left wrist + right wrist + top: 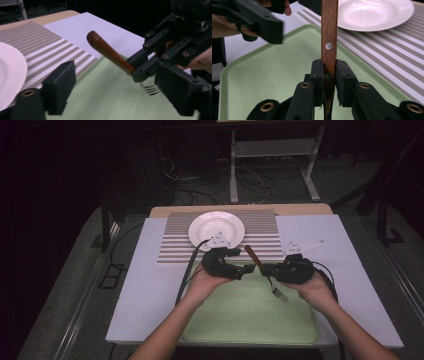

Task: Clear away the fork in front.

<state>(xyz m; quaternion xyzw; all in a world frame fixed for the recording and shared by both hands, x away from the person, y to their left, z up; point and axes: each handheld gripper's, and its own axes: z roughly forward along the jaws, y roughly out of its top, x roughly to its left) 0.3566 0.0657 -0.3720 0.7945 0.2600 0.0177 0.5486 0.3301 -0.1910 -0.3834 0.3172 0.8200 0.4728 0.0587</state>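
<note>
Right gripper (329,75) clamped on fork (329,37); left gripper (240,265) agape, empty

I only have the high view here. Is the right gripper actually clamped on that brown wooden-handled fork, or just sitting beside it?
Observer: Clamped. In the right gripper view, the right gripper presses on both sides of the wooden-handled fork, just below a silver rivet.
Operator: And the left gripper, is it on the handle too?
Observer: No. The left gripper is open. In the left gripper view its jaws stand wide apart, with the handle ahead of them and untouched.
</note>
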